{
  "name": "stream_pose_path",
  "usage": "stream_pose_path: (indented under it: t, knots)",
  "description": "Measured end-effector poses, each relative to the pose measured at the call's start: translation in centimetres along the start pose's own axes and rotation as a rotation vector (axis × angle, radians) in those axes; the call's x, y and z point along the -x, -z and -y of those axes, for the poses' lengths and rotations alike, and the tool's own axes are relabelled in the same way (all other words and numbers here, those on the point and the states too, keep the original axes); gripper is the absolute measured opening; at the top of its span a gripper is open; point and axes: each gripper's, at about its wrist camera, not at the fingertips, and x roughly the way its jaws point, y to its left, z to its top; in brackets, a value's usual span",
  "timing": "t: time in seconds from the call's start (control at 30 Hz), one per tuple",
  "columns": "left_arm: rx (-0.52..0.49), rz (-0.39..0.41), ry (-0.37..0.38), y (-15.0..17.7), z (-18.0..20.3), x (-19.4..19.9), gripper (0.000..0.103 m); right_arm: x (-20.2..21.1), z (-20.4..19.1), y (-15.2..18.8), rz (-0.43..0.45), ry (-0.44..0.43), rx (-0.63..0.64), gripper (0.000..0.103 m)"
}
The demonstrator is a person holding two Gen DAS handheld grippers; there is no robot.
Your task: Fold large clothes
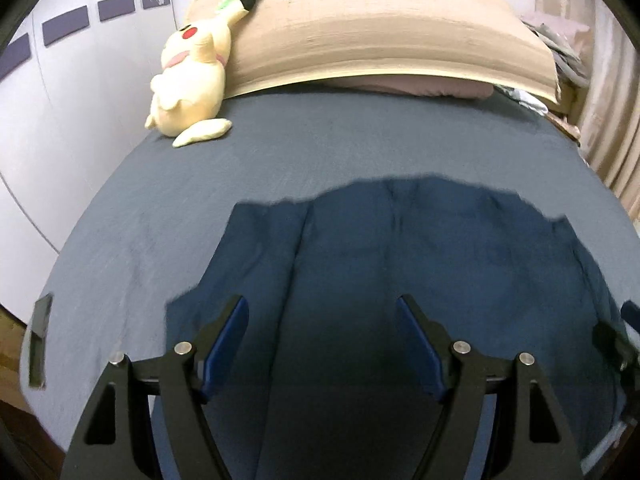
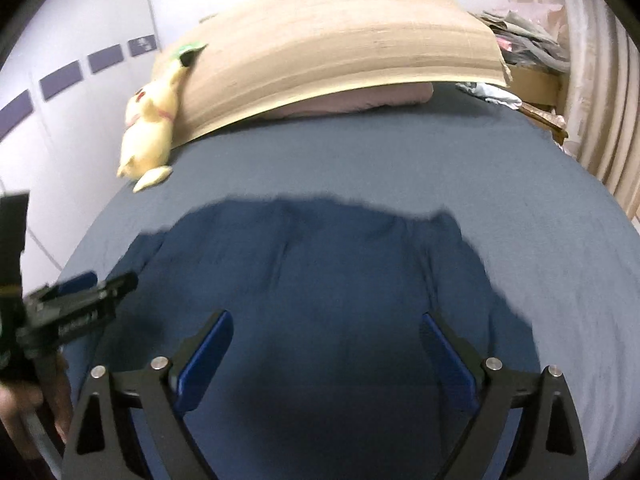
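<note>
over the bed, both grippers wide and empty

above the dark blue garment [image 1: 400, 248], the left gripper [image 1: 322, 320] hangs with jaws spread wide and nothing between them. the garment lies flat on the grey-blue bed sheet [image 1: 320, 140], its far edge ragged and well short of the plush toy [image 1: 192, 80], which leans on the tan headboard pad [image 1: 380, 40] beyond it. a long crease runs down the cloth just left of the gripper. risk: garment and sheet are close in colour, so a low pinch could take the sheet along with the cloth.

now the right wrist view: above the same garment [image 2: 320, 264], the right gripper [image 2: 326, 332] is also fully open and holds nothing. the left gripper [image 2: 96, 284] shows at the garment's left edge, blurred. the frame is soft, so the hem is hard to place; a grab on only one layer, or uneven grabs by the two hands, would likely skew the fold.
</note>
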Motion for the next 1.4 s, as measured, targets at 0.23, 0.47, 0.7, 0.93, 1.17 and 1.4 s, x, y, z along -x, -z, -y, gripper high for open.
stream_pose_path:
  t: [0.23, 0.47, 0.7, 0.93, 1.17, 1.4]
  knots:
    - [-0.003, -0.003, 0.004, 5.7, 0.0, 3.4, 0.076, 2.3, 0.4, 7.1, 0.003, 0.065, -0.039, 0.096]
    - [0.015, 0.020, 0.002, 8.9, 0.6, 5.7, 0.076, 4.9, 0.5, 9.2, 0.082, 0.112, -0.066, 0.096]
    - [0.014, -0.006, -0.014, 10.8, 0.7, 3.5, 0.077, 2.9, 1.1, 10.7, 0.037, 0.144, -0.053, 0.097]
    - [-0.008, 0.000, -0.026, 11.8, 1.0, 2.6, 0.077, 1.9, 1.4, 11.9, 0.039, 0.146, -0.051, 0.098]
    - [0.015, -0.025, -0.012, 11.6, 0.3, 4.5, 0.077, 2.9, 1.7, 10.6, -0.041, 0.111, -0.077, 0.099]
    - [0.004, 0.090, 0.029, 11.9, 0.2, 11.4, 0.081, 11.9, 1.3, 9.4, 0.045, 0.011, -0.118, 0.103]
